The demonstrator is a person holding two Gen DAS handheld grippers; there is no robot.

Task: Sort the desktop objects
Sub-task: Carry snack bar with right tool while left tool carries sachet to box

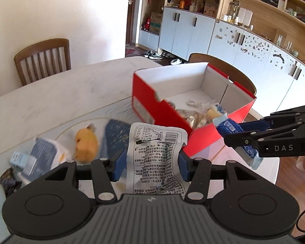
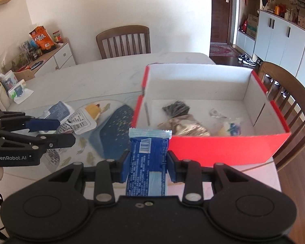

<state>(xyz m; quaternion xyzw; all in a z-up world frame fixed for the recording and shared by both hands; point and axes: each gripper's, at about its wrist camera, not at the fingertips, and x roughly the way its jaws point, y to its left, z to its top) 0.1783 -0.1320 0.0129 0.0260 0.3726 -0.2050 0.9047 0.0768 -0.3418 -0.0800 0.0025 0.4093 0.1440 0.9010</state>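
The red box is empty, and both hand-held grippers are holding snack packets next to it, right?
Not empty: the right wrist view shows the red box already holding several wrapped snacks. The left hand-held gripper grips a white packet, and the right hand-held gripper a blue one.

Both grippers are matte black plastic with blue finger pads [image 1: 118, 167], silver pivot screws and round side discs, the left gripper [image 2: 50, 131] lettered "GenRobot.AI", the right gripper [image 1: 239, 137] lettered "DAS", and what may be skin shows at the frame edges.
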